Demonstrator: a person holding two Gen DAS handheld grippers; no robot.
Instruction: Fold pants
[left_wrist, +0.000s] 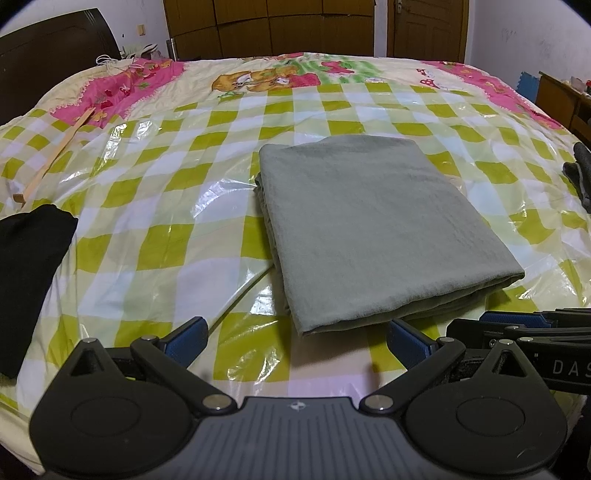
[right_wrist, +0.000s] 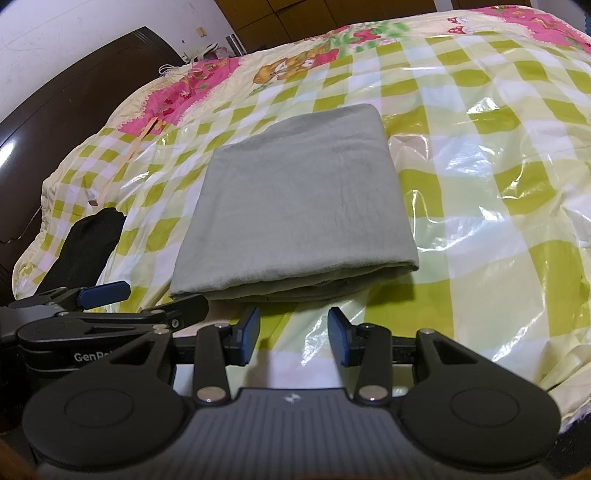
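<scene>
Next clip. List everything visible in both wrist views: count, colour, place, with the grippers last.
pants: one, grey-green, folded into a flat rectangle, mid-bed, just ahead of both grippers
black garment: one, black, near edge of the bed, left of the pants
dark cloth: one, dark grey, at the right edge of the left wrist view; kind unclear
stick: one, light wood, lying on the bed far left
plastic sheet: one, clear, glossy, spread over the quilt under the pants
quilt: one, green-white check with pink cartoon border, covers the bed
headboard: one, dark brown, left
wardrobe: brown wood, far wall
door: one, brown, far wall
left gripper: open, empty
right gripper: open, empty
</scene>
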